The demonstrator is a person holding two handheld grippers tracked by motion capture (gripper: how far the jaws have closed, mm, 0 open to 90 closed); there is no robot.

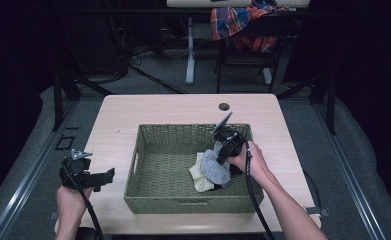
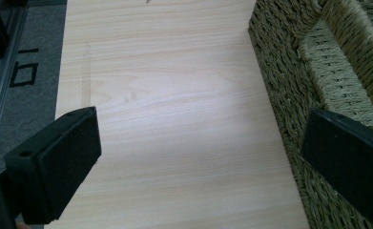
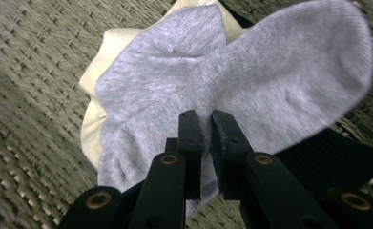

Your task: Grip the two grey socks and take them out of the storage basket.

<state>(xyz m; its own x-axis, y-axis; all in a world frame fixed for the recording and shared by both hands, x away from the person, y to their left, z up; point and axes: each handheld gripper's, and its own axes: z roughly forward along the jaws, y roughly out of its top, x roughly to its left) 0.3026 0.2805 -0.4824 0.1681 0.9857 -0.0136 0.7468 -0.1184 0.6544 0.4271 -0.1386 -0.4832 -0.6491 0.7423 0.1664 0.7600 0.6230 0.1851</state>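
Grey sock (image 3: 232,81) pinched thin by right tongs (image 3: 204,116), lower centre. Could've slipped free or dragged cream sock (image 3: 94,125) out of basket (image 1: 148,199). Left tongs (image 2: 193,143) wide open, empty.

1. Sock (image 3: 251,81) in right gripper (image 3: 204,119): light grey, fine heathered knit.
2. Cloth under the sock (image 3: 91,119): pale cream-yellow.
3. Item under that (image 3: 336,157): black, ribbed.
4. Basket (image 1: 148,197): olive-green weave.
5. Table (image 2: 174,95): light wood grain.
6. Both grippers: black; left gripper (image 2: 198,162) same.
7. Fabric on the far chair (image 1: 233,22): orange-blue plaid.
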